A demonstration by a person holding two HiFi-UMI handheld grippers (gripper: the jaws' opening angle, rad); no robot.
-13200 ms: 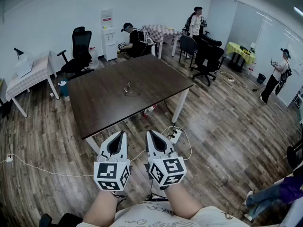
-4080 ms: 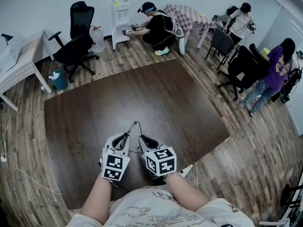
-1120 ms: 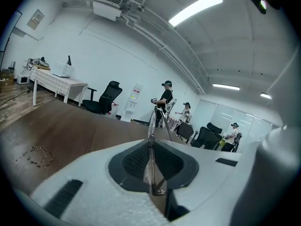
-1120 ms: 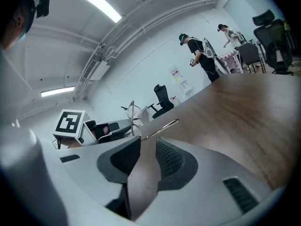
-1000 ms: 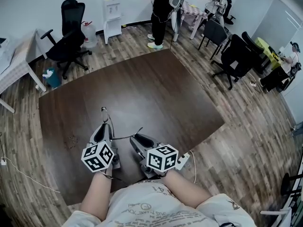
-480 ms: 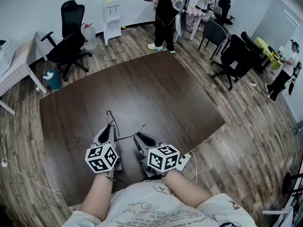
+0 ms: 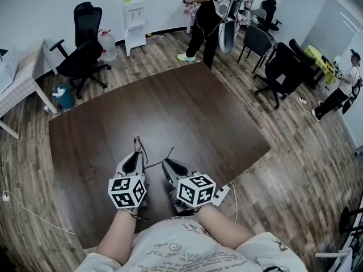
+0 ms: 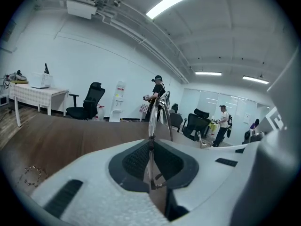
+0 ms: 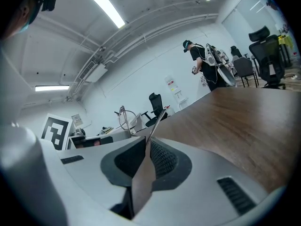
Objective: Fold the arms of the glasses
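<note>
Thin wire-rimmed glasses (image 7: 139, 147) hang over the near part of the dark wooden table (image 7: 187, 112). My left gripper (image 7: 135, 158) is shut on their front frame. In the left gripper view the rim (image 8: 151, 121) stands upright, pinched between the pads (image 8: 136, 159). My right gripper (image 7: 168, 164) sits close beside it. Its jaws have just been closing with one slim arm (image 9: 159, 118) of the glasses between them, and the pads now press on that arm. From the right gripper view the lens rim (image 9: 125, 119) shows to the left, beside the left gripper's marker cube.
A person (image 7: 212, 7) stands past the table's far edge. Black office chairs stand at the back left (image 7: 85, 35) and at the right (image 7: 283, 67). A water dispenser (image 7: 132, 10) is against the wall. A small cloth-covered table (image 7: 22, 86) is at the left.
The left gripper has shifted right with the glasses and rolled a little. The right gripper's jaws have narrowed onto the glasses' arm. The standing person at the back has stepped right.
</note>
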